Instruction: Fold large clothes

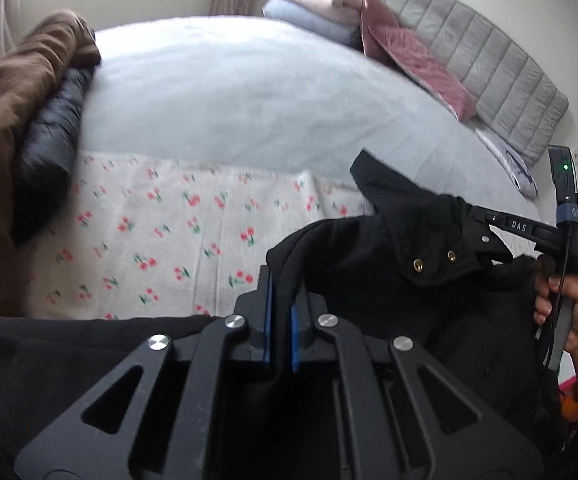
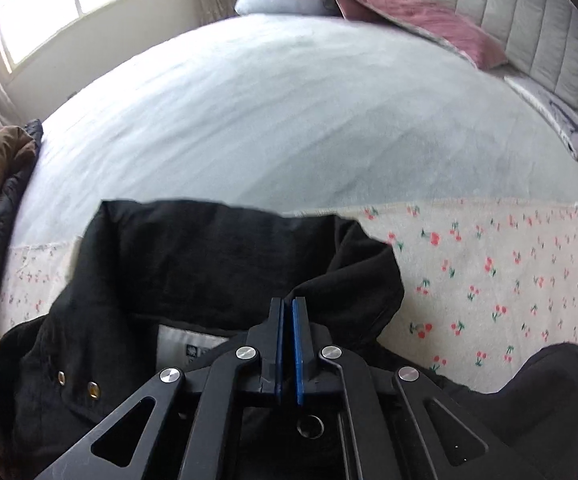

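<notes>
Wide bed (image 2: 273, 120) under a pale blue fleecy cover, filling the middle and far part of both views. Across its near edge, a cream blanket printed with small red cherries (image 2: 489, 264). Draped over that blanket, near and centre, a large black coat of heavy woven cloth with brass snap studs (image 2: 209, 264), its collar edge raised toward both cameras. At the far right, a grey quilted headboard (image 1: 489, 64) with a dusty-pink velvet cushion (image 1: 409, 52) leaning on it. At the left edge of the bed, a heap of brown cloth over a dark quilted jacket (image 1: 21, 92). Left gripper (image 1: 280, 316): jaws closed on a fold of the black coat, cloth pinched between the blue pads and rising above them. Right gripper (image 2: 288, 344): jaws pressed nearly together on the coat's edge, a thin ridge of fabric caught between the pads. In the left wrist view, a hand (image 1: 569, 312) at the right on the other gripper's handle.
</notes>
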Motion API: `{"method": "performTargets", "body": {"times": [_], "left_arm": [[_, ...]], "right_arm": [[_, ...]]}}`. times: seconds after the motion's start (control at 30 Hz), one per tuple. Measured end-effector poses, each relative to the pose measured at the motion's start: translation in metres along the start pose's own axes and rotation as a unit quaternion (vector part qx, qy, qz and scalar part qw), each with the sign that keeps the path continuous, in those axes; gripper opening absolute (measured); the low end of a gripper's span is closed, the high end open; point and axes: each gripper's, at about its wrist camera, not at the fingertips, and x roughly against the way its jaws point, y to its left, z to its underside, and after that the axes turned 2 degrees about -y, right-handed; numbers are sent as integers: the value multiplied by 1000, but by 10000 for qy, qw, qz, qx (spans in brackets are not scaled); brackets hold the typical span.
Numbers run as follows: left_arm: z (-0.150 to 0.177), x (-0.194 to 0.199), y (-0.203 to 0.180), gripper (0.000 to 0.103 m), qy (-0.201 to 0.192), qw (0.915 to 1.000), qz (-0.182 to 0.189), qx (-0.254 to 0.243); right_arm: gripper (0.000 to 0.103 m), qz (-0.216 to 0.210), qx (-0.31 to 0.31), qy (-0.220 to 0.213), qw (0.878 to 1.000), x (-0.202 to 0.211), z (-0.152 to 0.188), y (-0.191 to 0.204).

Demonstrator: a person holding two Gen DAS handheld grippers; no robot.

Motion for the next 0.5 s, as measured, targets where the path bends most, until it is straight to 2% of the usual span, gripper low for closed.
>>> {"method": "performTargets", "body": {"times": [0.07, 0.13, 0.17, 0.2, 0.23, 0.27, 0.3, 0.37, 0.4, 0.43, 0.5], "left_arm": [[-8, 28, 3, 8, -629, 9978, -199, 43], [-12, 23, 12, 10, -749, 9964, -384, 101], [-12, 14, 12, 12, -653, 9962, -580, 22], [-10, 0, 11, 22, -453, 9945, -937, -157], [-6, -17, 10, 30, -106, 9911, -1286, -322], [-4, -29, 9, 30, 194, 9884, -1463, -372], [-1, -30, 10, 33, 343, 9884, -1435, -364], [1, -22, 7, 55, 281, 9902, -1290, -460], [1, -17, 3, 73, 168, 9903, -1284, -507], [4, -12, -4, 77, 54, 9907, -1254, -519], [-11, -10, -8, 77, 17, 9930, -1091, -459]], "right_arm": [[3, -100, 242, -524, 9983, 24, -17, 17], [3, -237, 393, -751, 9961, 36, -31, 30], [3, -239, 482, -781, 9955, 36, -36, 38], [5, -266, 572, -672, 9957, 30, -37, 43], [8, -311, 661, -395, 9965, 20, -36, 46], [11, -328, 692, -100, 9970, 12, -34, 47], [15, -283, 697, 22, 9972, 9, -28, 47], [31, -135, 775, 69, 9969, 12, -21, 35], [48, -60, 808, 41, 9967, 16, -21, 24], [55, -18, 806, -22, 9967, 21, -24, 12], [55, -114, 634, -83, 9979, 30, -31, -11]]}}
